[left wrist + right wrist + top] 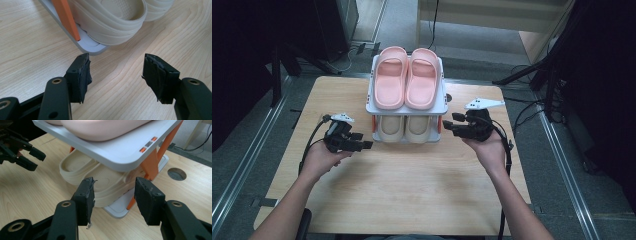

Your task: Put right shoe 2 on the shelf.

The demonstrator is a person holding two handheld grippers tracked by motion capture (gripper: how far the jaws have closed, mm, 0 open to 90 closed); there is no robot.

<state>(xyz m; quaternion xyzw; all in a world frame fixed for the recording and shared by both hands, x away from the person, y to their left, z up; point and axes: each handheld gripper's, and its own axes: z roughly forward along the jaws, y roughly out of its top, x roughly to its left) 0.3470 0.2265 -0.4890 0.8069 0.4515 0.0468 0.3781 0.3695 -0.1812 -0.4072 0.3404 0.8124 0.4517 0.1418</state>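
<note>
A two-tier rack (369, 107) stands at the far middle of a wooden desk (412, 185), with pink slippers (406, 77) side by side on its top shelf and beige slippers (404, 129) on the bottom shelf, toes toward the person. Orange posts (151, 166) join the grey shelves. The left gripper (362, 141) is held just left of the rack's near corner, its jaws wide apart with nothing between them; in the left gripper view they hang over bare wood, with the rack's bottom corner and a beige slipper's toe (112, 27) just beyond the tips. The right gripper (451, 126) is held just right of the rack, level with the bottom shelf, a grey plate (483, 103) on top of it. Its jaws also stand wide and hold nothing; in the right gripper view they frame the nearer beige slipper (110, 185) without touching it. Both of the person's forearms reach in from the near edge of the desk.
</note>
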